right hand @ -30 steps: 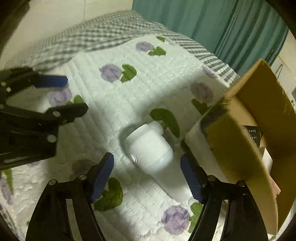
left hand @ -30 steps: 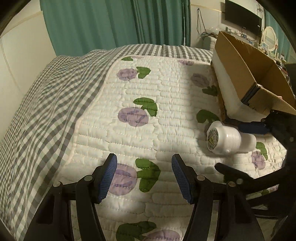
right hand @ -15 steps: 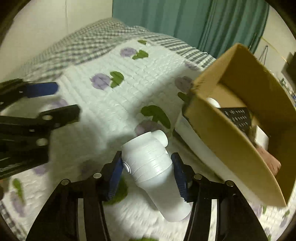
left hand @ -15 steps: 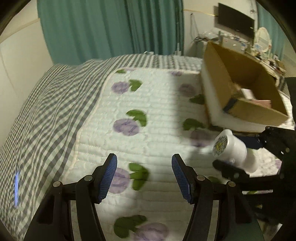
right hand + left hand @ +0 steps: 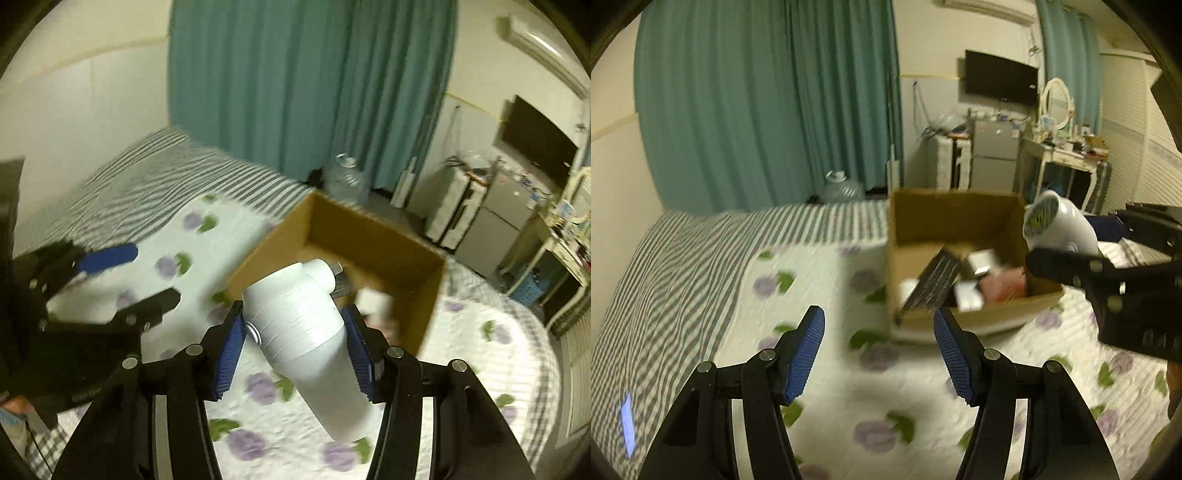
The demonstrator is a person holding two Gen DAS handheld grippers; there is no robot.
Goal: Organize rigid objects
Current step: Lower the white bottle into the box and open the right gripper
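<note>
My right gripper (image 5: 293,338) is shut on a white plastic bottle (image 5: 299,332) and holds it in the air above the quilt, just in front of an open cardboard box (image 5: 428,295). In the left wrist view the bottle (image 5: 1058,227) hangs by the box's right wall (image 5: 1015,317), held by the right gripper (image 5: 1086,243). The box holds a dark flat item (image 5: 932,278), white items and a pinkish one (image 5: 1004,284). My left gripper (image 5: 879,350) is open and empty above the quilt, left of the box; it also shows in the right wrist view (image 5: 129,273).
The bed has a white quilt with purple flowers (image 5: 812,295) and a grey checked blanket (image 5: 665,277) on the left. Teal curtains (image 5: 768,103) hang behind. A water jug (image 5: 840,190), a small fridge (image 5: 991,151) and a cluttered white dresser (image 5: 1067,155) stand beyond the bed.
My right gripper closed on the bottle, lifted it off the quilt and carried it up toward the box. My left gripper rose and tilted up, staying open.
</note>
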